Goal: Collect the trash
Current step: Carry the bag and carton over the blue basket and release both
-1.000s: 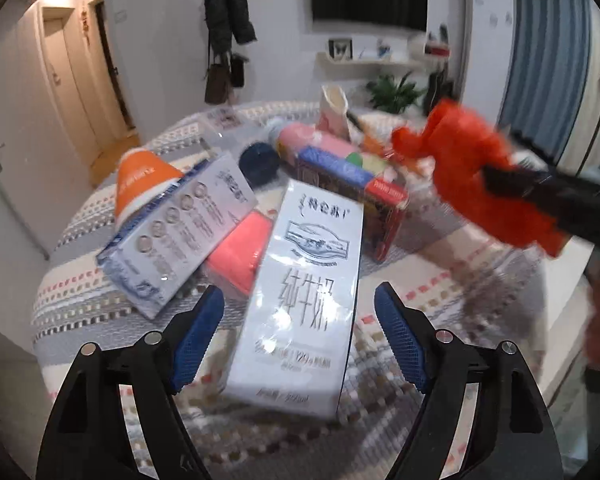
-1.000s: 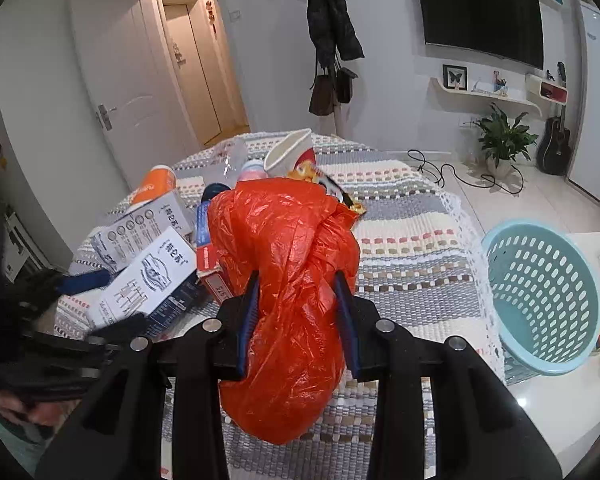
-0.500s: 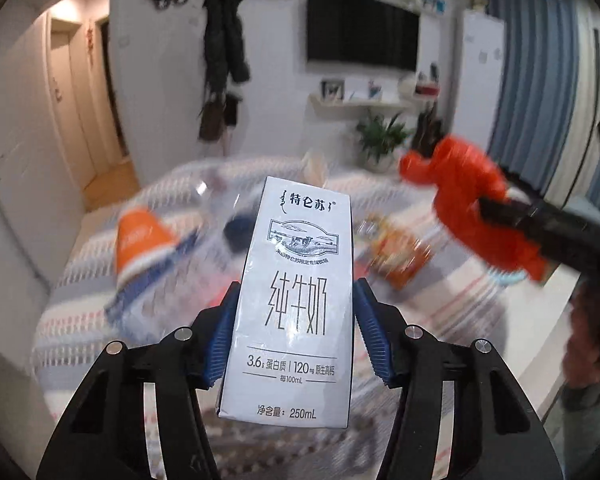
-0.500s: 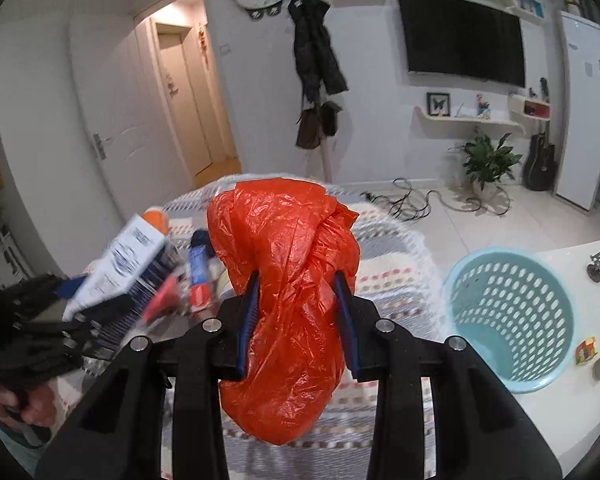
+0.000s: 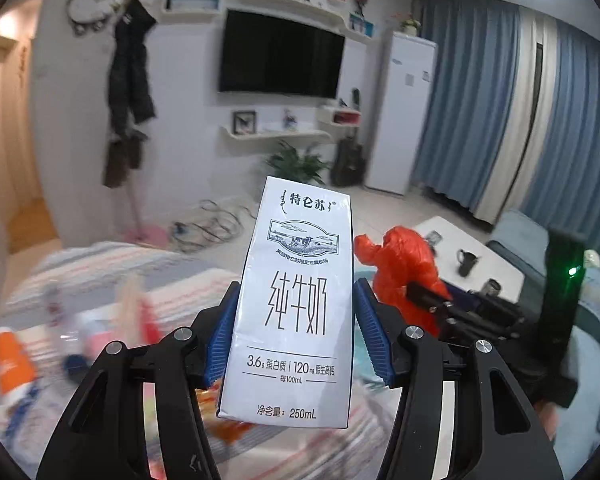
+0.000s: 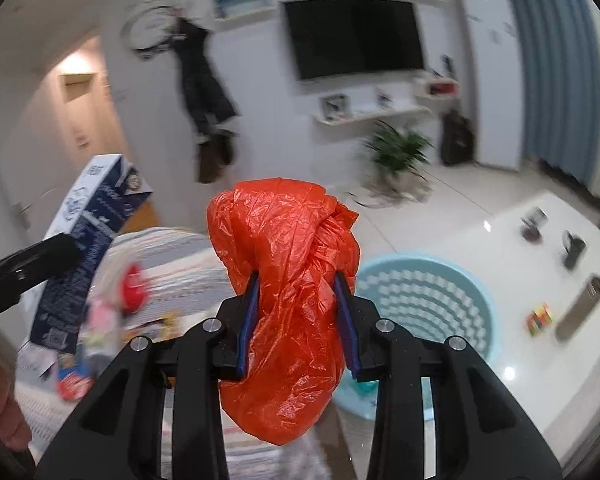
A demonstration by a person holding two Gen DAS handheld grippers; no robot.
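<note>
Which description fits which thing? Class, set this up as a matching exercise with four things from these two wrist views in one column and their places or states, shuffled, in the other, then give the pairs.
Things:
1. milk carton
2. orange plastic bag
3. light blue basket
4. dark mug

Descriptions:
A. stands on the white table
B. clamped upright in the left gripper
C. sits low beside the white table, behind the right gripper
D. crumpled, pinched in the right gripper

Pairs: 1-B, 2-D, 3-C, 4-A
</note>
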